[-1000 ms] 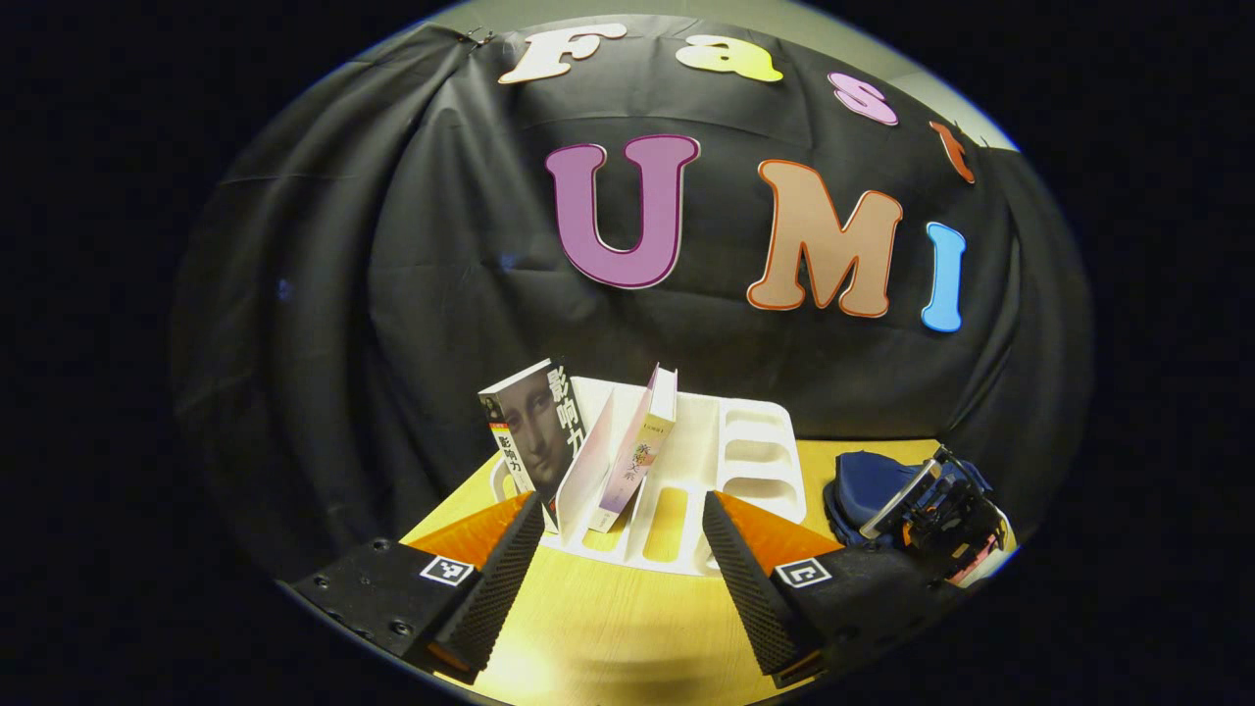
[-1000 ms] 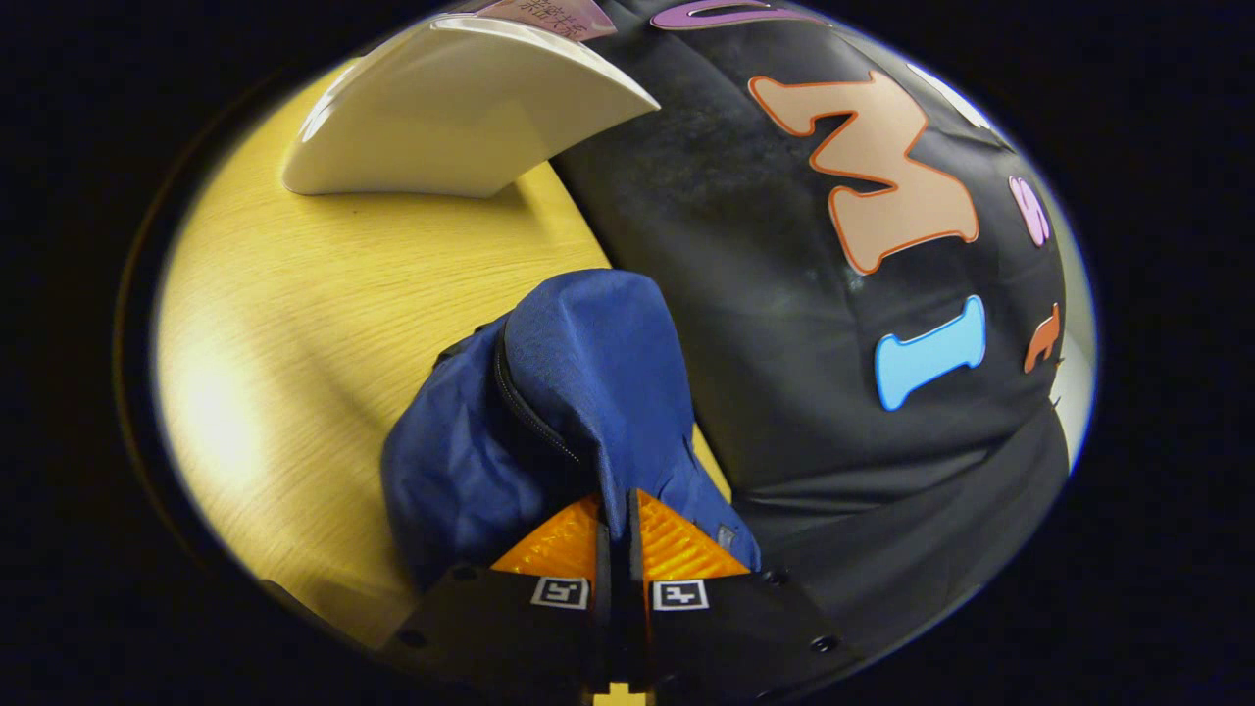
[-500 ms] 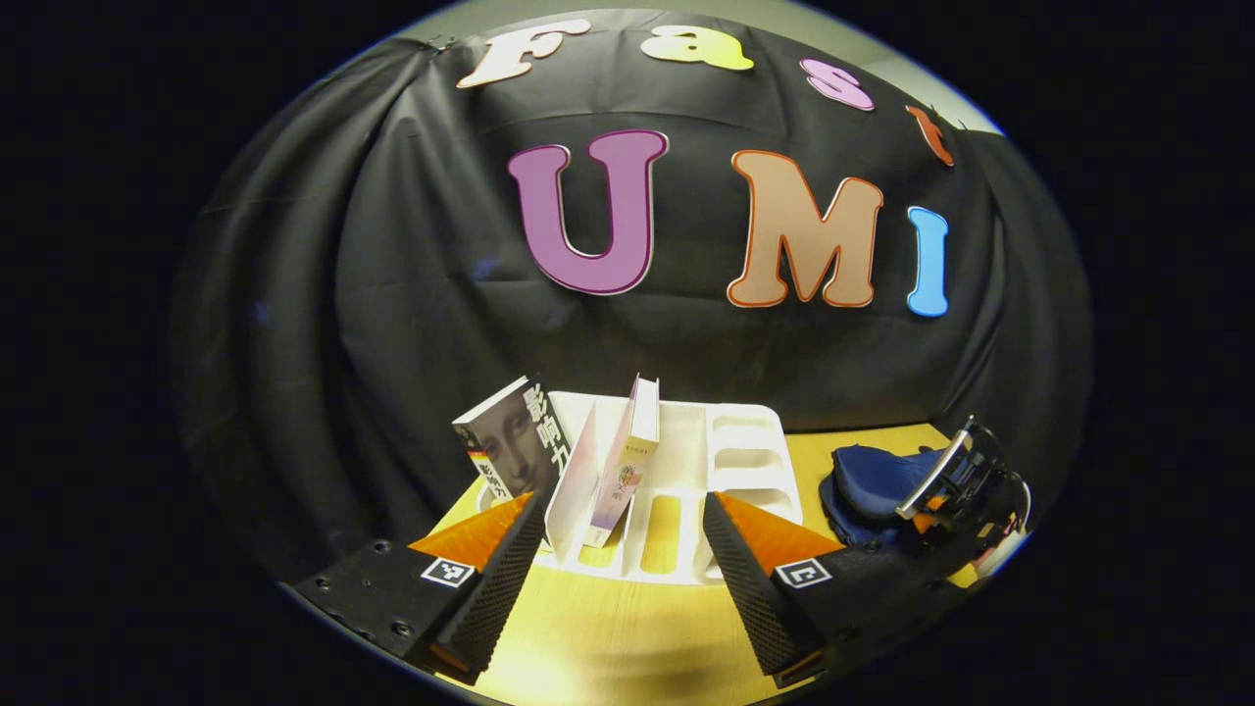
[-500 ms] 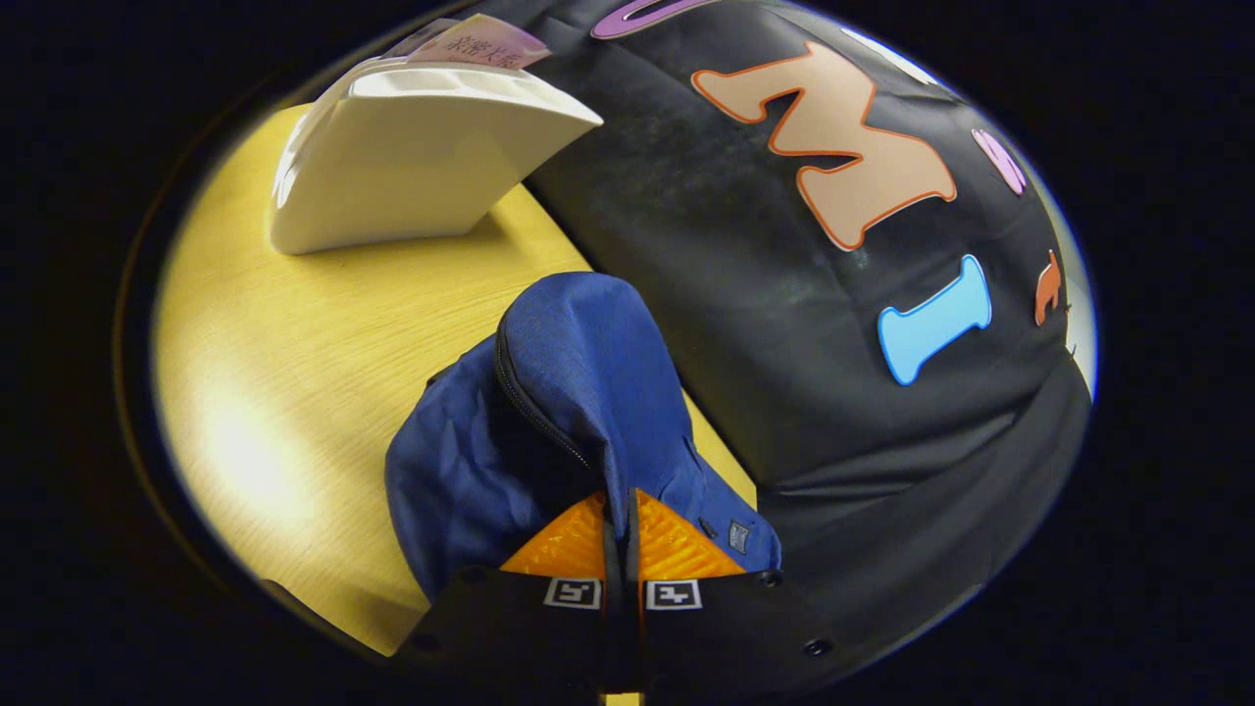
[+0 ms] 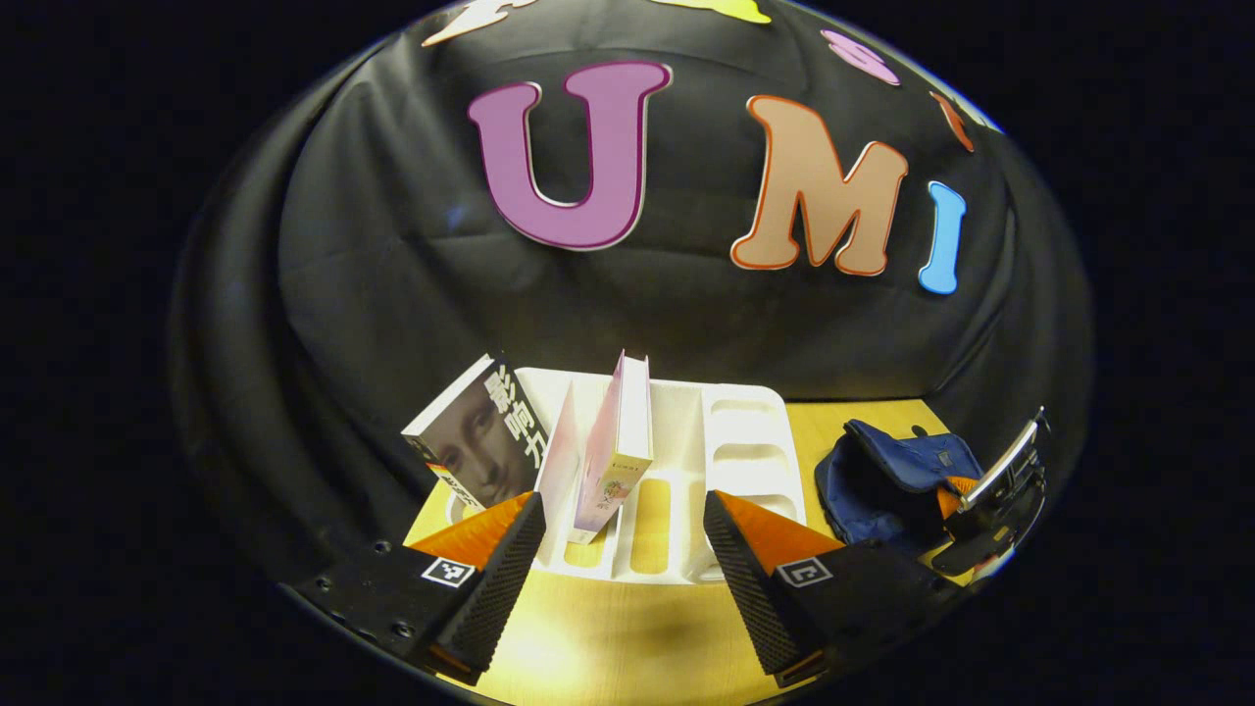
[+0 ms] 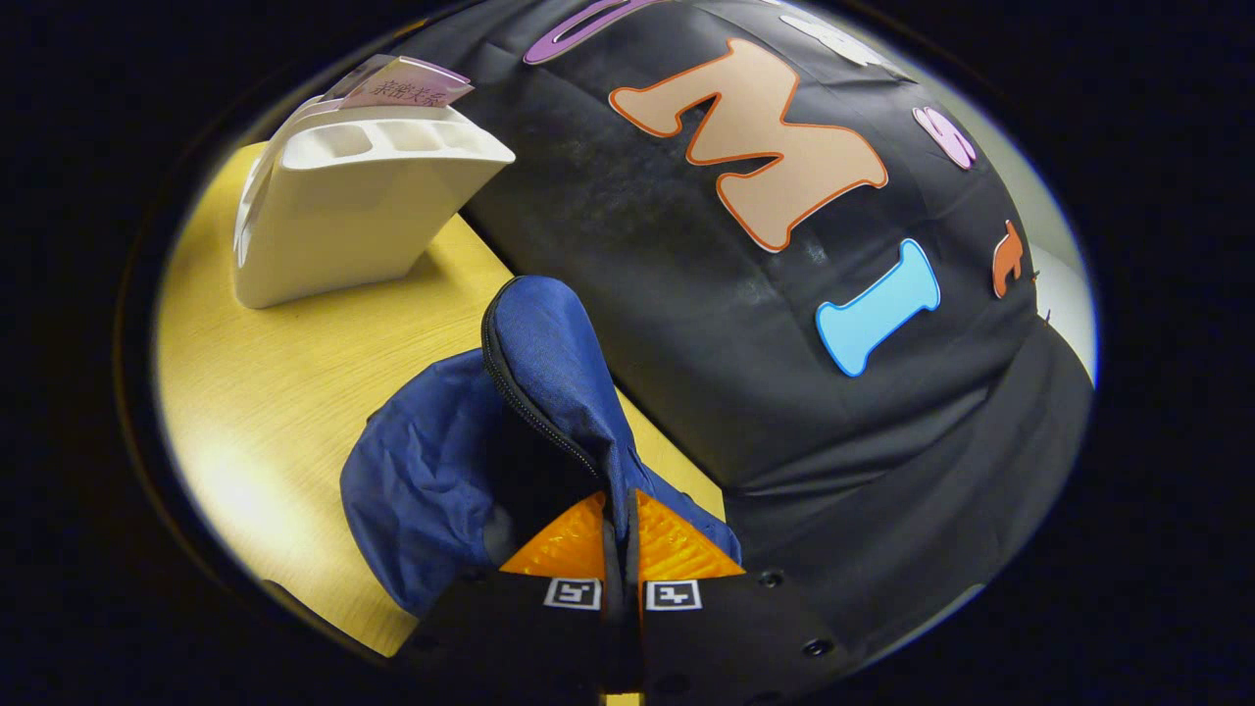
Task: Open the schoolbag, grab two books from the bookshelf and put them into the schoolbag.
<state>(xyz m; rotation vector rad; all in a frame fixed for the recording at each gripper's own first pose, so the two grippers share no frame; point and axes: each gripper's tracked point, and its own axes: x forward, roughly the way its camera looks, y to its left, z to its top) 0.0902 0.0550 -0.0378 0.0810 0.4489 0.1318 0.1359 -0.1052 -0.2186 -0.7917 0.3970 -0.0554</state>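
Note:
A blue schoolbag [image 6: 461,461] lies on the wooden table, its zip parted and a dark gap showing. My right gripper [image 6: 618,520] is shut on the bag's upper flap [image 6: 549,363] and holds it lifted. The bag [image 5: 887,476] sits right of the bookshelf, with the right gripper [image 5: 990,490] at its far side. My left gripper [image 5: 623,534] hangs open just in front of the white bookshelf [image 5: 730,451]. A book with a portrait cover [image 5: 476,441] leans at the shelf's left end. A pink book [image 5: 613,451] stands upright beside a divider, between my left gripper's fingers in line of sight.
The white bookshelf [image 6: 343,206] stands at the table's back edge against the black cloth wall, the pink book [image 6: 397,83] poking above it. Its right-hand slots hold nothing. Bare wooden table [image 6: 265,392] lies between the shelf and the bag.
The left gripper has moved closer to the bookshelf, still open. The right gripper has lifted the bag's flap higher and pulled back a little, widening the opening.

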